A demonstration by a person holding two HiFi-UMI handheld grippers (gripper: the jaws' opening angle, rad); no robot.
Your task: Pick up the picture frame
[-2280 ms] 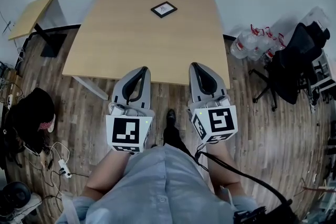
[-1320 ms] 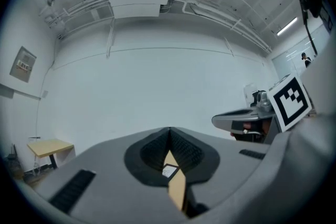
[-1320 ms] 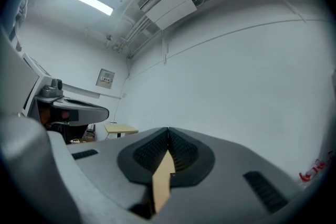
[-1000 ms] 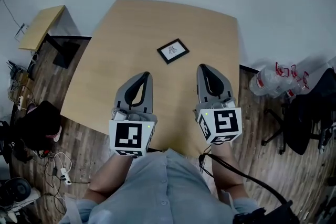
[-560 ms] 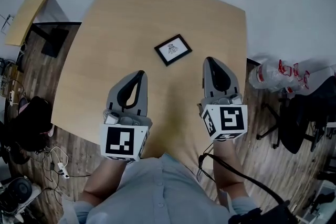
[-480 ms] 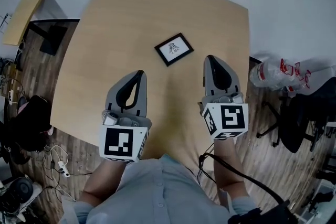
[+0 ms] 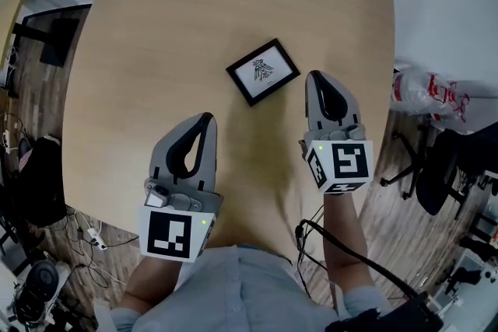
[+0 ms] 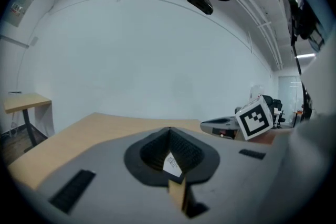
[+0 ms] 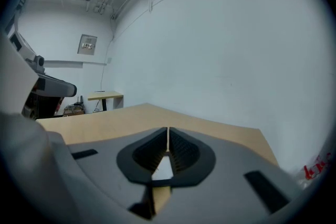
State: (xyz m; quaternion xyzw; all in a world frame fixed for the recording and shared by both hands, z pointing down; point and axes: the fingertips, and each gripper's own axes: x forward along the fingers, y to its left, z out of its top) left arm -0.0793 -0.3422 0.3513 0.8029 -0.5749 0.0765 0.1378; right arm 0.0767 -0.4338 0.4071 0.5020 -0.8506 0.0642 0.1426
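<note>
A small black picture frame (image 7: 263, 71) with a white print lies flat on the light wooden table (image 7: 156, 50). My right gripper (image 7: 315, 76) hovers just off the frame's right corner; its jaws are starting to open, showing only a hairline slit with nothing between them (image 9: 168, 129). My left gripper (image 7: 206, 119) is nearer me, below and left of the frame, with its jaws shut and empty (image 8: 169, 129). In the left gripper view a sliver of the frame (image 8: 171, 165) shows through the hole behind the jaws, and the right gripper's marker cube (image 8: 255, 118) is to the right.
A pack of water bottles (image 7: 428, 93) and a black office chair (image 7: 459, 167) stand on the floor right of the table. A small side desk (image 9: 105, 95) is at the far left. Cables (image 7: 85, 233) and a dark bag (image 7: 35, 183) lie on the left floor.
Both grippers have moved forward and lower over the table toward the frame. The right one has come up beside the frame's right corner; the frame looks larger and closer.
</note>
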